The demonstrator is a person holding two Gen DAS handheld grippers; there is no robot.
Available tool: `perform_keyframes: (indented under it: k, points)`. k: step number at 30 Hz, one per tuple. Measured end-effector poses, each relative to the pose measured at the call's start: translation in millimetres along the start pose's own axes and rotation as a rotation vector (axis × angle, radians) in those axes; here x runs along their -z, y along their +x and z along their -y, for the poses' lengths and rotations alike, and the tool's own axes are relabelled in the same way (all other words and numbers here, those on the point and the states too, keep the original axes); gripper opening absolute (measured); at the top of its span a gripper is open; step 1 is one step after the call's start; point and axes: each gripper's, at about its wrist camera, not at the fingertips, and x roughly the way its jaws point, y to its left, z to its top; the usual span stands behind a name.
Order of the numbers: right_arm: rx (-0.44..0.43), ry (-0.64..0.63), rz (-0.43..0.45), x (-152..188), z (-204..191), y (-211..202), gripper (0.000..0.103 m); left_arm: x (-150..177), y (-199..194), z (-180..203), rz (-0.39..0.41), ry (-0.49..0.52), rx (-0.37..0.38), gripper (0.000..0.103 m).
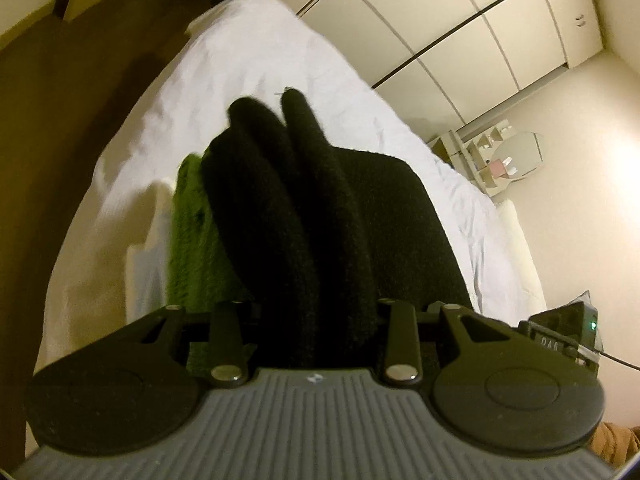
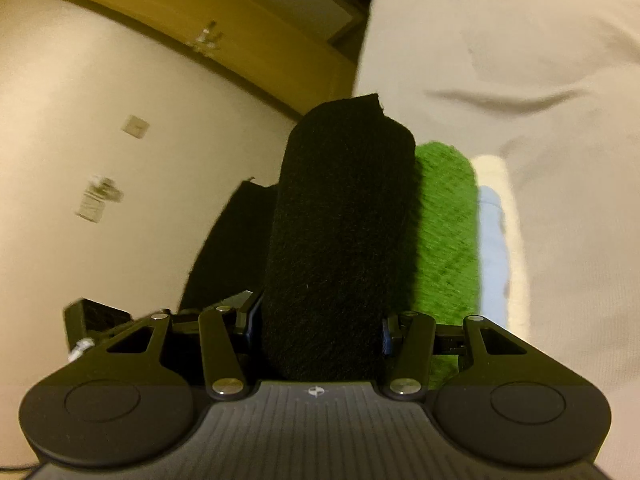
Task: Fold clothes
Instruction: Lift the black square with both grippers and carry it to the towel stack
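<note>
A thick folded black garment (image 1: 312, 208) is bunched between the jaws of my left gripper (image 1: 316, 320), which is shut on it; the cloth hides the fingertips. It hangs over the white bed (image 1: 248, 64). In the right wrist view the same black garment (image 2: 340, 220) stands as a fat roll between the jaws of my right gripper (image 2: 320, 328), which is also shut on it. A folded green garment (image 1: 196, 240) lies just beside the black one on the bed. The right wrist view shows the green garment (image 2: 444, 232) with a light blue cloth (image 2: 492, 232) next to it.
White bedding (image 2: 520, 60) fills the right of the right wrist view. Cream wardrobe doors (image 1: 460, 20) and a small dressing table with a mirror (image 1: 512, 156) stand beyond the bed. Dark brown floor (image 1: 60, 120) runs along its left side. A wooden door (image 2: 200, 12) is in the pale wall.
</note>
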Motion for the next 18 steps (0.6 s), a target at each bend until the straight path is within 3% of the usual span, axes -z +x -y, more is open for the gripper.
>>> perform_keyframes:
  k: [6,8,12,15,16,18]
  points:
    - [0.044,0.003,0.03,15.3,1.9,-5.4,0.051,0.4,7.1,-16.0,-0.012,0.009,0.051,0.037]
    - [0.059,-0.047,0.056,18.3,-13.6,-15.4,0.051,1.0,3.4,-9.0,-0.012,0.047,0.05,0.037]
    - [0.11,-0.012,0.047,25.9,-7.0,-13.5,0.054,2.6,8.3,-9.7,-0.033,0.053,0.018,0.043]
    - [0.176,-0.042,0.023,17.6,-18.6,-19.0,0.061,2.1,-3.8,4.6,-0.01,0.073,-0.069,0.044]
    - [0.218,-0.091,0.025,13.1,-28.5,-23.9,0.066,2.6,-11.7,12.5,0.006,0.085,-0.114,0.044]
    - [0.297,-0.189,0.045,6.0,-45.6,-36.5,0.067,5.5,-31.3,28.6,0.054,0.098,-0.211,0.039]
